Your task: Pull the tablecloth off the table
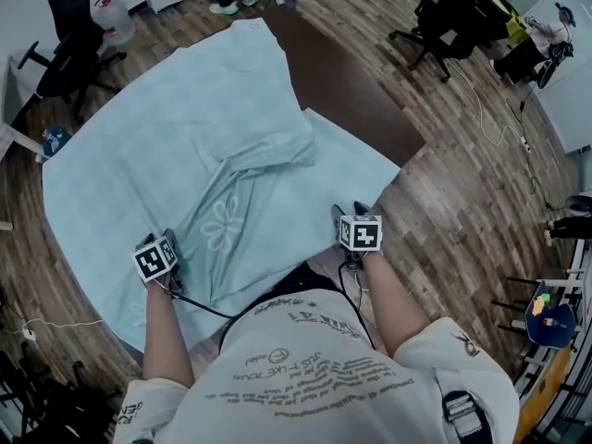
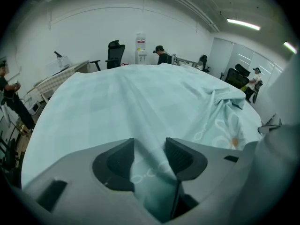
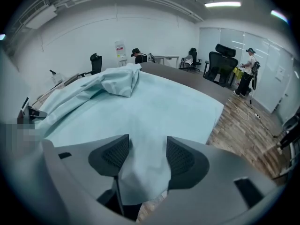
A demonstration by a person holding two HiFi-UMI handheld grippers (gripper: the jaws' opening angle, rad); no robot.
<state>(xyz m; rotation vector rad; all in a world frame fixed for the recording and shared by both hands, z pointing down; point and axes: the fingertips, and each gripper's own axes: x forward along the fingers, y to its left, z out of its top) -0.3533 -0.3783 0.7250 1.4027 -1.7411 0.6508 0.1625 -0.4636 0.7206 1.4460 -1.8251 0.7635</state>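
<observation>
A pale blue tablecloth [image 1: 176, 137] with white flower prints covers most of a dark brown table [image 1: 342, 81]. Its far right part is folded back, which leaves a bare strip of tabletop. My left gripper [image 1: 165, 248] is at the cloth's near edge. In the left gripper view a fold of cloth [image 2: 150, 172] runs between the jaws of the left gripper [image 2: 149, 156], which stand apart and open. My right gripper [image 1: 351, 218] is at the near right edge. Its jaws are wide, and a flap of cloth [image 3: 143, 177] hangs loose between the pads of the right gripper [image 3: 147, 156].
Black office chairs stand at the far left [image 1: 69, 26] and far right [image 1: 449, 17]. A water bottle [image 1: 113, 17] sits on the wooden floor [image 1: 462, 192], and a cable [image 1: 495, 123] trails across it. People are at desks far back [image 2: 161, 55].
</observation>
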